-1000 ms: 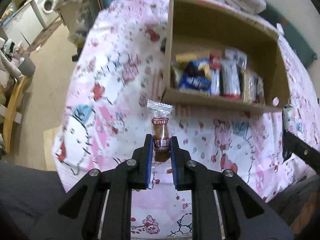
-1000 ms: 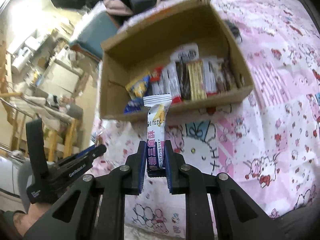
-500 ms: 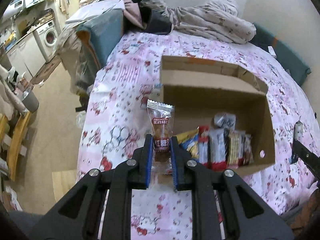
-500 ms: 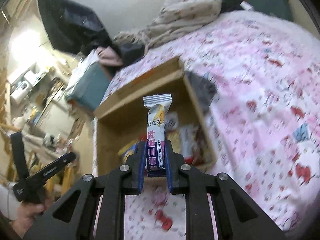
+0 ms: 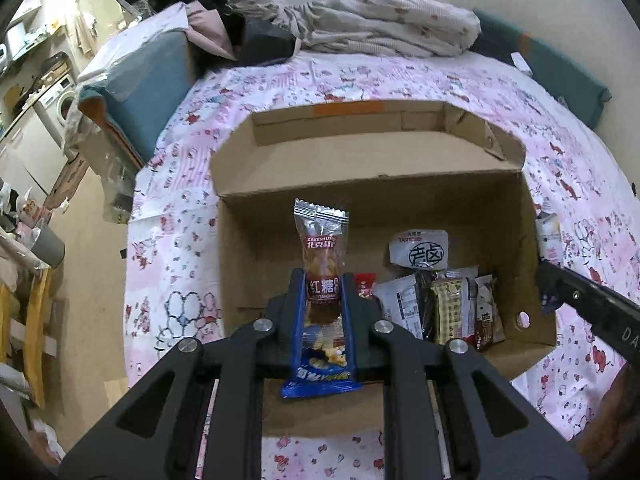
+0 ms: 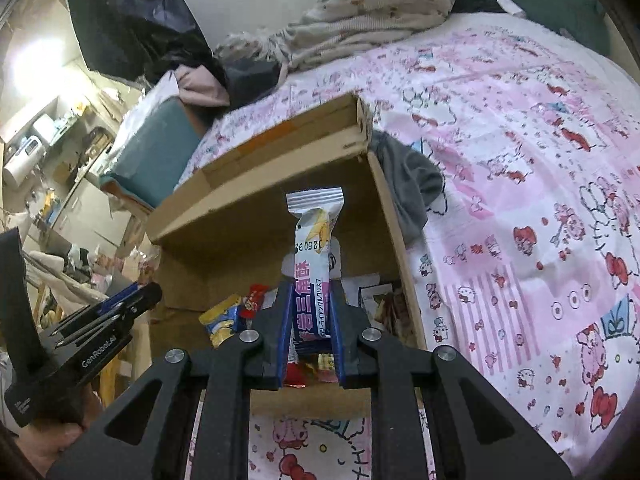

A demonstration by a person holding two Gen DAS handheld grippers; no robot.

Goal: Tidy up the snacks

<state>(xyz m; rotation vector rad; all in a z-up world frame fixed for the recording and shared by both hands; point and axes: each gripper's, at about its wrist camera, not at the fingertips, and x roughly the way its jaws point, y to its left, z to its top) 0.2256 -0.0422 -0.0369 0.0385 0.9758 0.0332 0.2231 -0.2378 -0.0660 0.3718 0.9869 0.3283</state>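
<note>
You have a snack clamped in each hand-held gripper, and both hang over the open cardboard box (image 5: 532,216) on the bed (image 5: 168,240). Your left hand-held gripper (image 5: 323,300) pinches the brown clear-wrapped snack (image 5: 322,256) upright above the box's bare floor at 9 o'clock. Your right hand-held gripper (image 6: 311,316) squeezes the white and purple bar (image 6: 314,264) above the standing row of packets (image 5: 440,304) at 3 o'clock. This looks like the placing step. Next, lower each snack to the box floor beside the row, then part the jaws.
</note>
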